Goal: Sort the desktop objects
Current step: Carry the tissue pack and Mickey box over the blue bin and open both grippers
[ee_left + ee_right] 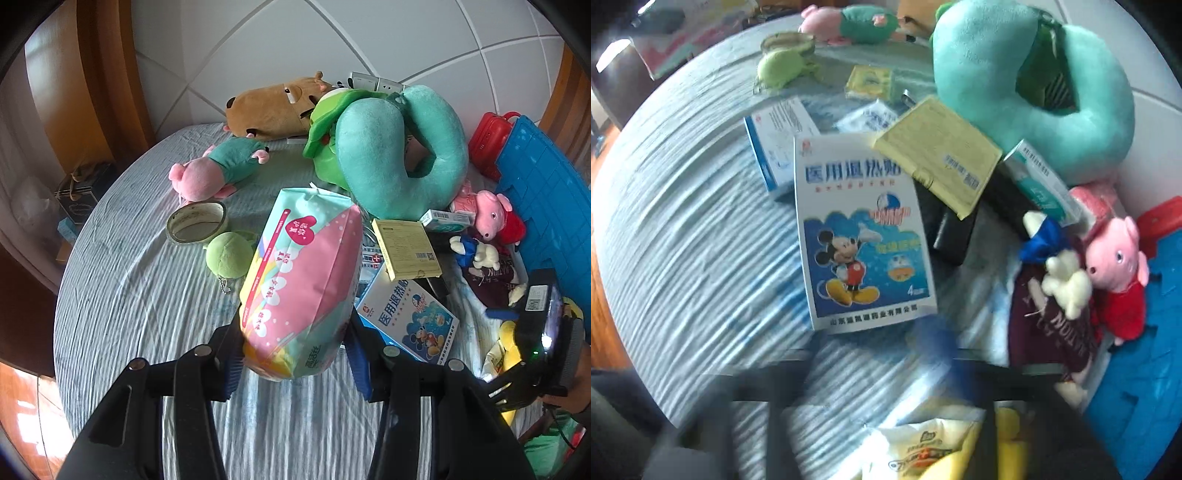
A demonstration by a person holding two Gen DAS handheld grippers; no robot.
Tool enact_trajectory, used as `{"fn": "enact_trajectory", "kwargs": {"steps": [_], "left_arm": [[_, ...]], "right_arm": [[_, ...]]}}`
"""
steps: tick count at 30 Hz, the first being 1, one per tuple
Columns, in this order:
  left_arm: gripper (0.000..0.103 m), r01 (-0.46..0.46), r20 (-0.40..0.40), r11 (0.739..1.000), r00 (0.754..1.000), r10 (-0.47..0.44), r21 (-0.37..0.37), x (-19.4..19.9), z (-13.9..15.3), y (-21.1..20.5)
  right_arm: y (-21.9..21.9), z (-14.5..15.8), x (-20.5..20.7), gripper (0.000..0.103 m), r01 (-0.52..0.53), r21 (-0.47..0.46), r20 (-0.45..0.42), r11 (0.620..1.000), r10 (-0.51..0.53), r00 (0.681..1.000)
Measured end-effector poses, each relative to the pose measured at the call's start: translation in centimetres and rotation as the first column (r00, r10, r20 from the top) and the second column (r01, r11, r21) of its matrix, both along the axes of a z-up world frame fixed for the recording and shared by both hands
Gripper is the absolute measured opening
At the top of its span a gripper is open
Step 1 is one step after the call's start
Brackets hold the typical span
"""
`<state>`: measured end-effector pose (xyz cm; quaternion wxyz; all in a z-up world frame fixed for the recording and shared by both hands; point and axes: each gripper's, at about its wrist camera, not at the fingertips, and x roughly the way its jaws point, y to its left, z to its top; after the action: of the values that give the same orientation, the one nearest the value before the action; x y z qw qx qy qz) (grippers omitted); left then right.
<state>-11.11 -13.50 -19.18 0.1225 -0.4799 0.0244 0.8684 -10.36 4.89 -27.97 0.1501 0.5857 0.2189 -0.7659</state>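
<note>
My left gripper [295,350] is shut on a pink and teal tissue pack [303,280] and holds it above the striped cloth [129,295]. The right gripper shows in the left wrist view [532,350] at the right edge, beside a yellow packet [508,345]. In the right wrist view the fingers are blurred at the bottom, and a yellow and white packet [934,443] lies between them; I cannot tell whether they grip it. A Mickey Mouse box [860,236], a yellow box [938,155] and a teal neck pillow [1034,85] lie ahead.
Plush toys lie around: a brown capybara [277,107], a pink and green pig [218,170], a Peppa Pig [1119,273], a green ball [229,254]. A tape roll [195,221], a red case [491,140] and a blue crate [543,192] stand on the cloth.
</note>
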Motion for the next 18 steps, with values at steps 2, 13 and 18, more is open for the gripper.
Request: {"fn": "enact_trajectory", "kwargs": {"steps": [2,13,18], "left_arm": [[0.046,0.003,0.003,1.000,1.000,-0.003,-0.010,0.4,-0.1,0.0],[0.046,-0.061,0.027,0.996,0.998,0.063,-0.064,1.7,-0.6,-2.8],[0.046,-0.081,0.037,0.995,0.996,0.083,-0.060,1.6,-1.1,-3.3]], "right_arm": [[-0.6,-1.0,-0.5,0.103,-0.044,0.004,-0.003,0.999,0.044,0.999],[-3.7,-5.8,-7.3,0.103,-0.125,-0.058,0.003,0.990,0.125,0.992],[-3.8,-7.1,-8.3,0.103,-0.147,-0.087,0.023,0.985,0.149,0.989]]}}
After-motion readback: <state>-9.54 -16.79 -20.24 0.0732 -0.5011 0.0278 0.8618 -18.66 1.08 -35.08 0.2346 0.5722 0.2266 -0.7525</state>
